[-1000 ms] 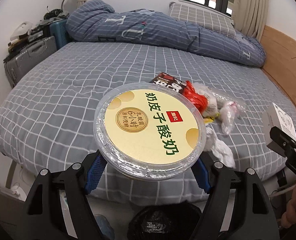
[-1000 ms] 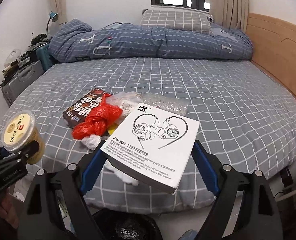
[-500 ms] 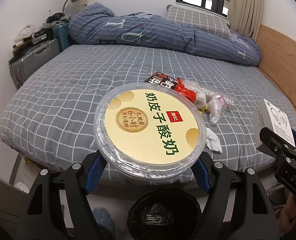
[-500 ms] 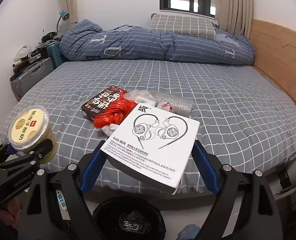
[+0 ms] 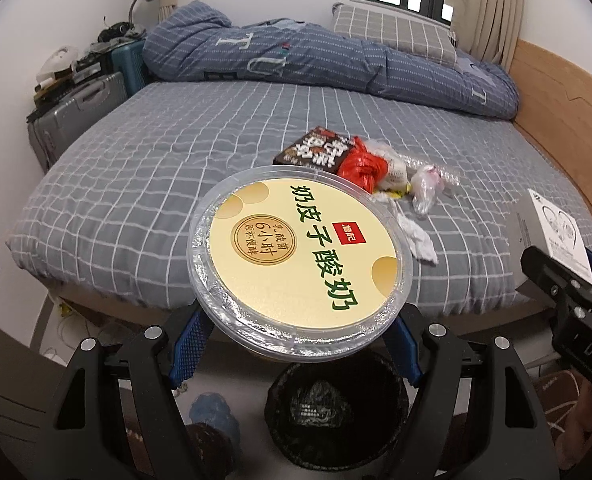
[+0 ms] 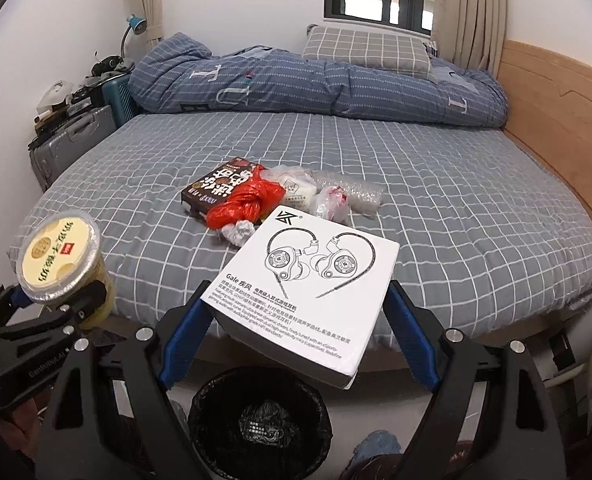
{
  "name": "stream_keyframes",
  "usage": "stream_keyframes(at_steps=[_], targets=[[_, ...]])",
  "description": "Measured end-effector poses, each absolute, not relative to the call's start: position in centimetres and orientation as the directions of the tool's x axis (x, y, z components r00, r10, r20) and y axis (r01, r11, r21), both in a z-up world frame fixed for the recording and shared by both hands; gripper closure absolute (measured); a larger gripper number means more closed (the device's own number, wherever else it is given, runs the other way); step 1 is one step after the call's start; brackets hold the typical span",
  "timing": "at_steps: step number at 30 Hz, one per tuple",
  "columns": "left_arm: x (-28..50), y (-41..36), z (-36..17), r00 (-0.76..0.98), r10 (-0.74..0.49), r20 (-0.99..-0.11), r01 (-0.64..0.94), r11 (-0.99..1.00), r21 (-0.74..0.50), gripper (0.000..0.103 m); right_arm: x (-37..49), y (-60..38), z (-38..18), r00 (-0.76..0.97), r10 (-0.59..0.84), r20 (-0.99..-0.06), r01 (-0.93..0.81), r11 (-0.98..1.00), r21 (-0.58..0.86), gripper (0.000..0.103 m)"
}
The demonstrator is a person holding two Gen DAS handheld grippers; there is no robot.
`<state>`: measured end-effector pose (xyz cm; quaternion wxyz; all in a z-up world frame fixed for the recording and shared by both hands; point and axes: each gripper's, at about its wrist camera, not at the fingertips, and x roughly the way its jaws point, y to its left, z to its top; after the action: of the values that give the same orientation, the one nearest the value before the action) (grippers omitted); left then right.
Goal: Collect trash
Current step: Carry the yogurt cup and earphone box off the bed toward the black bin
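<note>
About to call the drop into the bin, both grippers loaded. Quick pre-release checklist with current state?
1. Left gripper holds the yogurt cup, blue pads on both sides: ok.
2. Right gripper holds the white earphone box: ok.
3. Black-lined bin open and in view below both grippers: ok.
4. Cup directly over the bin mouth: looks close in the left wrist view, true overlap cannot tell.
5. Box over the bin mouth: cannot tell; one corner overhangs the rim in the right wrist view.
6. Bed trash collected: not ok; red bag, dark snack box and clear wrappers remain.
</note>
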<state>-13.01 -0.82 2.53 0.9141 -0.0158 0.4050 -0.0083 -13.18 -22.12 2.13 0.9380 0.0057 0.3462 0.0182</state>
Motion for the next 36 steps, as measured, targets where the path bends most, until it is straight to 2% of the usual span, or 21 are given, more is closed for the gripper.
stream_keyframes(at_steps=[17,36], targets=[[-16.6,0.5,-1.7,0.596,-0.026,-0.802,-0.022,0.999,-0.048,0.029,-16.0,-21.0,-1.4,0.701,0.063,-0.711,-0.054,0.998,0.035,0.022],[-15.1,1.2,-12.8,0.453,-0.031,-0.891,-0.031,0.998,-0.05,0.029,-14.4,-20.6,-12.5,0.538,0.078,-0.839,-0.071,0.996,0.047,0.022]])
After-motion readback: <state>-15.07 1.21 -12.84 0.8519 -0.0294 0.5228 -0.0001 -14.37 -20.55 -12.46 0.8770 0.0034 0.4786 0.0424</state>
